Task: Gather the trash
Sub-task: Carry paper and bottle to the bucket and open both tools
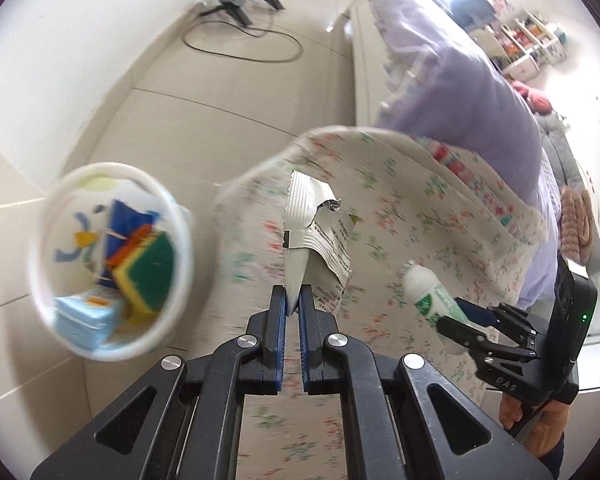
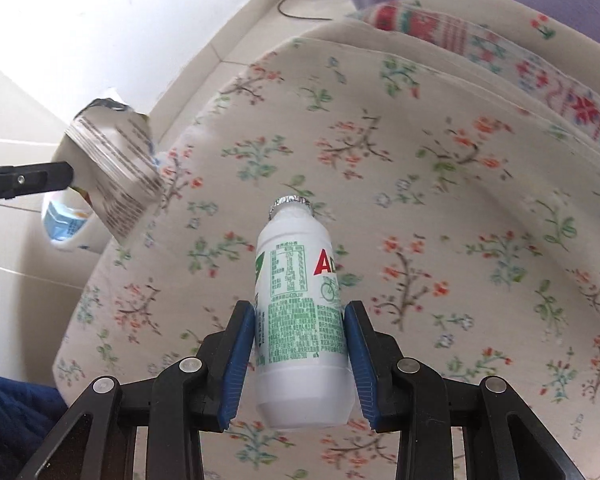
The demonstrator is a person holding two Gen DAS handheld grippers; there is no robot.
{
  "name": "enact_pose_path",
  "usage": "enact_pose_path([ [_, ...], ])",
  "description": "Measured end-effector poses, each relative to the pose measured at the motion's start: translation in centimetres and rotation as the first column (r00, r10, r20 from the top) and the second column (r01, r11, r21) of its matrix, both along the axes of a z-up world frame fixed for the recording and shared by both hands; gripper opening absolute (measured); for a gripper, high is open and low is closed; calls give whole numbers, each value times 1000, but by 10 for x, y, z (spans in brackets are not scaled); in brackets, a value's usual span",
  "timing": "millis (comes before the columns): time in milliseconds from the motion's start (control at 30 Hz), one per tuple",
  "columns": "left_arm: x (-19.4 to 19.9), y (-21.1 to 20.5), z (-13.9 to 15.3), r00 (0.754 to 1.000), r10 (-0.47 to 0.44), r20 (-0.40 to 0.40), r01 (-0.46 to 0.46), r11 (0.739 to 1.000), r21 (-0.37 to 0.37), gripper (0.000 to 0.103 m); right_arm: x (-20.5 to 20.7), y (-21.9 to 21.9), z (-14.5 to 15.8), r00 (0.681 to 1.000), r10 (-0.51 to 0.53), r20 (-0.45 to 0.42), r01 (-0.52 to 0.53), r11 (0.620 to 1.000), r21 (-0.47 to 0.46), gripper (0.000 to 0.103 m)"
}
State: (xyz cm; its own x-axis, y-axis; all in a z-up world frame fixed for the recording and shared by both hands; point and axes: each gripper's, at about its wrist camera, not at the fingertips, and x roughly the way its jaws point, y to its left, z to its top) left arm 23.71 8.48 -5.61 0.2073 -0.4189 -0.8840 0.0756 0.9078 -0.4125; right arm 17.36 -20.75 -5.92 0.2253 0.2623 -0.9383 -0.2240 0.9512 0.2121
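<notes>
Left hand-held gripper (image 1: 294, 294): blue pads pinched nearly together on the lower edge of a torn, empty snack wrapper (image 1: 318, 232), silver inside, small print outside. Wrapper stands up from the jaws, held in the air above the floral bedspread (image 1: 400, 208), near the bed's rounded corner.

Right hand-held gripper (image 2: 300, 344): jaws at a narrow setting, clamped on the body of a white drink bottle (image 2: 296, 292) with green print and a foil-covered mouth. Bottle points away from the gripper, neck toward 12 o'clock, lifted over the same bedspread. From the left wrist view the bottle (image 1: 432, 292) shows at 3 o'clock of the wrapper, in the other gripper (image 1: 466, 322), with part of a person's hand (image 1: 540, 420) under that tool.

White waste bin (image 1: 180, 248) on the tiled floor (image 1: 228, 92) just beside the bed, at 9 o'clock of the wrapper. Inside: a green-and-yellow sponge, blue and orange scraps, a pale blue packet. Bin is blurred.

Lilac quilt (image 1: 460, 80) heaped further up the bed, toward 1 o'clock. A black cable (image 1: 240, 50) loops on the floor at 12 o'clock, beside a black stand.
</notes>
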Motion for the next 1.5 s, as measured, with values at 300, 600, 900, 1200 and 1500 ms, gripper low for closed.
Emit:
enact_pose_path([
  [300, 12, 89, 3, 992, 127, 14, -128, 991, 46, 6, 8, 21, 10, 1000, -13, -1, 13, 995, 94, 40],
  [600, 26, 144, -43, 979, 193, -69, -176, 964, 201, 6, 17, 81, 13, 999, 54, -3, -53, 982, 181, 40],
  [900, 36, 140, -62, 987, 147, -69, -121, 948, 295, 17, 34, 136, 4, 995, 99, -9, -94, 973, 213, 41],
  [1200, 32, 141, -41, 987, 161, -19, -150, 949, 276, 22, 61, 205, -15, 991, 132, -10, -124, 954, 274, 41],
  [1500, 22, 159, -11, 968, 247, 43, -250, 939, 236, 22, 81, 280, -45, 985, 173, -9, -165, 952, 258, 42],
])
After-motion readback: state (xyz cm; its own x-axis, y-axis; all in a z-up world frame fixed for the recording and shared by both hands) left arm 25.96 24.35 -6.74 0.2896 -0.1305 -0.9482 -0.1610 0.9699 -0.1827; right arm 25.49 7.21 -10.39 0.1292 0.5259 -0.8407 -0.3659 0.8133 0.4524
